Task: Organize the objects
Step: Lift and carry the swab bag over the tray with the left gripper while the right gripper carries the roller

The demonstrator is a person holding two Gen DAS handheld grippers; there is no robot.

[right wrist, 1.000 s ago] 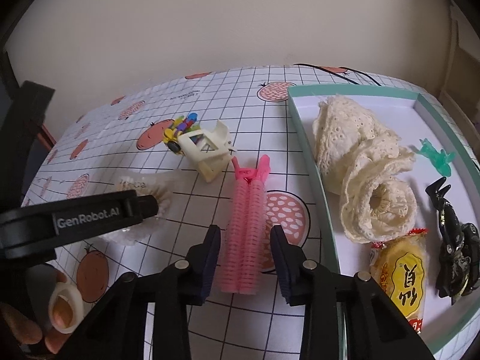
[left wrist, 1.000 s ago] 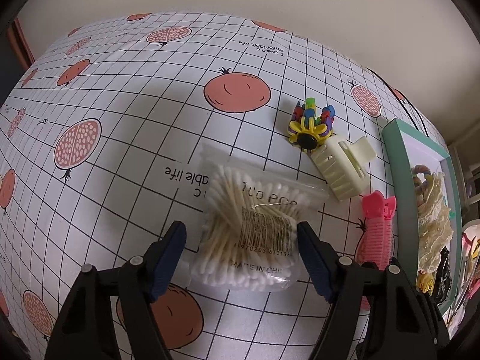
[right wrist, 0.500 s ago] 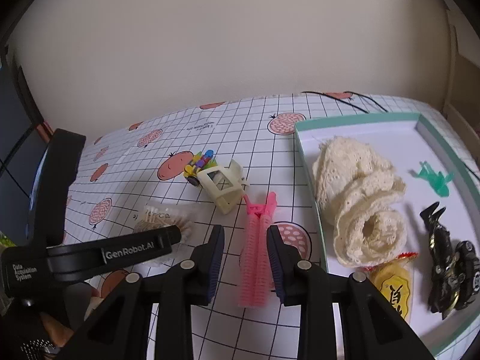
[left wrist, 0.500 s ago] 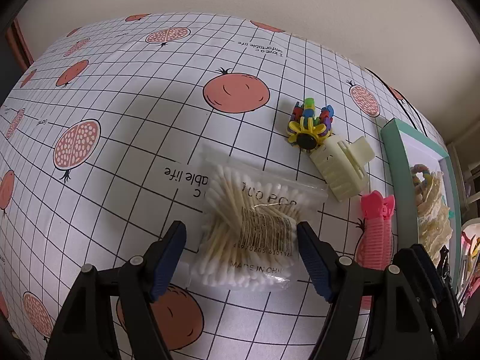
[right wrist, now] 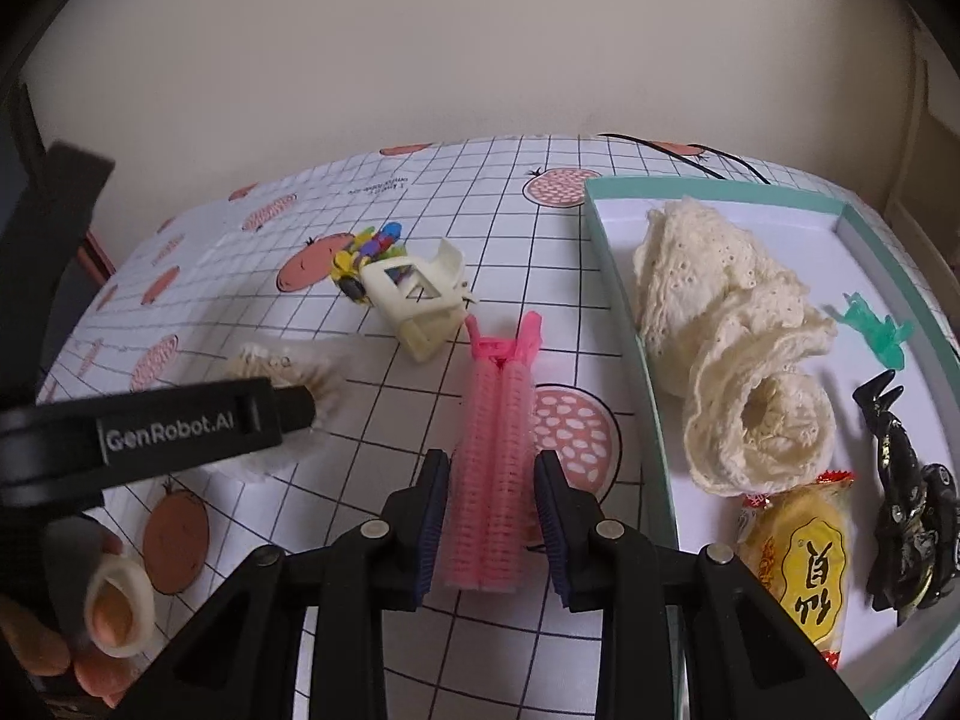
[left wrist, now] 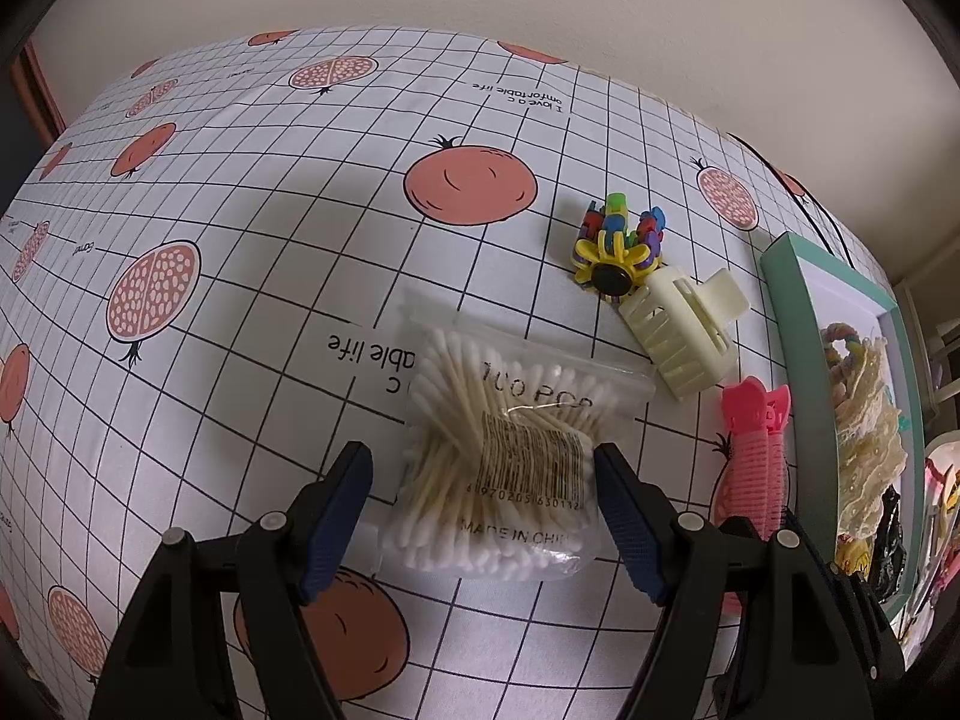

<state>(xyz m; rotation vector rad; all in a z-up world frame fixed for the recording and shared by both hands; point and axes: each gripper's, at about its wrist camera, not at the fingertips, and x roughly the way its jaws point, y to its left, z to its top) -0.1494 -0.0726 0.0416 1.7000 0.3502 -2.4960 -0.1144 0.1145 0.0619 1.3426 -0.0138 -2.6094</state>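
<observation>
A clear bag of cotton swabs (left wrist: 504,456) lies on the pomegranate-print tablecloth. My left gripper (left wrist: 480,468) is open and straddles the bag's near half, with a gap on each side. A pink hair roller clip (right wrist: 492,462) lies on the cloth beside the teal tray (right wrist: 624,324). My right gripper (right wrist: 492,474) is closed in on the clip's near half, and both pads sit against its sides. The clip still rests on the table. In the left wrist view the same pink clip (left wrist: 753,462) lies right of the bag.
A cream hair claw (left wrist: 684,330) and a multicoloured clip (left wrist: 618,240) lie behind the bag. The tray holds cream lace (right wrist: 738,372), a green clip (right wrist: 870,330), a black clip (right wrist: 906,492) and a yellow snack packet (right wrist: 798,564). A hand (right wrist: 114,612) holds the left gripper's body (right wrist: 180,426).
The right gripper's jaws have narrowed onto the pink clip, and its view rose and came back down. The clip, the left gripper and the swab bag have not moved.
</observation>
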